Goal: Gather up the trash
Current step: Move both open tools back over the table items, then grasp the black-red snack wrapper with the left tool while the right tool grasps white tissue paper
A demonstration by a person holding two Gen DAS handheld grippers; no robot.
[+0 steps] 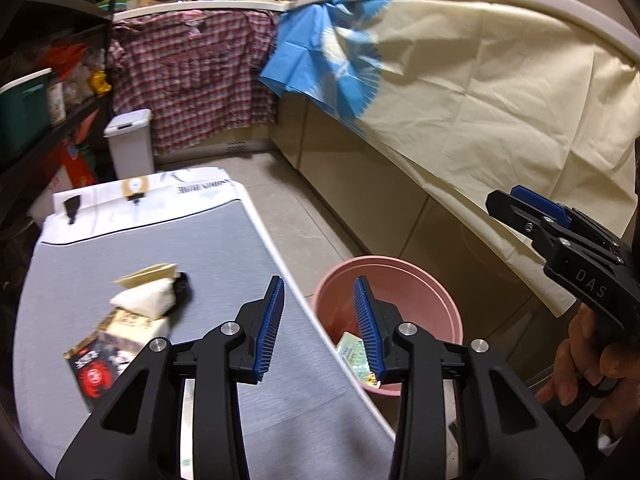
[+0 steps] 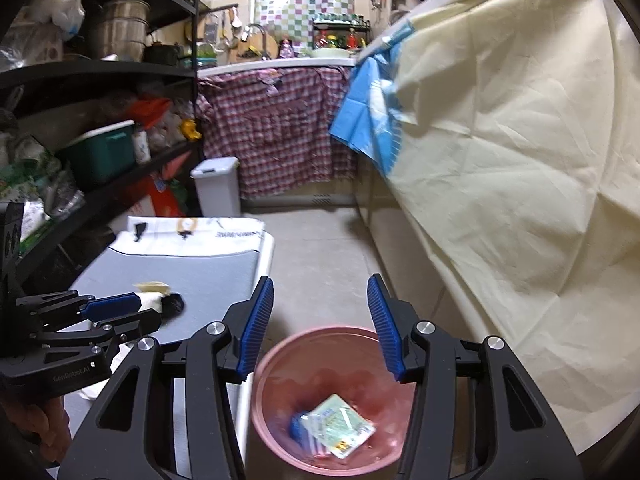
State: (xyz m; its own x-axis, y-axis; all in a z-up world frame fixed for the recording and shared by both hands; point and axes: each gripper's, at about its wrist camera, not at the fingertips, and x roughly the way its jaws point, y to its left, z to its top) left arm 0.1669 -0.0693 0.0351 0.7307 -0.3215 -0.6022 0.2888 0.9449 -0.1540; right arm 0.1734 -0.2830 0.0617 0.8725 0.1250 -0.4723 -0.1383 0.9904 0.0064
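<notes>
A pink bucket [image 2: 276,364] stands on the floor beside a low grey-topped table [image 1: 224,240]; it also shows in the left wrist view [image 1: 400,276]. A green and white wrapper [image 2: 340,430] lies in it beside a blurred blue piece [image 2: 298,428]. On the table lie a white tissue [image 1: 144,298], a tan paper [image 1: 148,272], a black item [image 1: 182,286] and a red and black packet [image 1: 94,372]. My left gripper [image 1: 320,326] is open and empty over the table's right edge. My right gripper [image 2: 322,326] is open and empty above the bucket.
A white lidded bin [image 1: 130,142] stands at the far end of the floor. Black shelves [image 2: 100,72] with boxes run along the left. A counter draped in cream cloth [image 2: 500,160] and blue cloth [image 2: 368,120] runs along the right. Checked cloth [image 1: 192,72] hangs at the back.
</notes>
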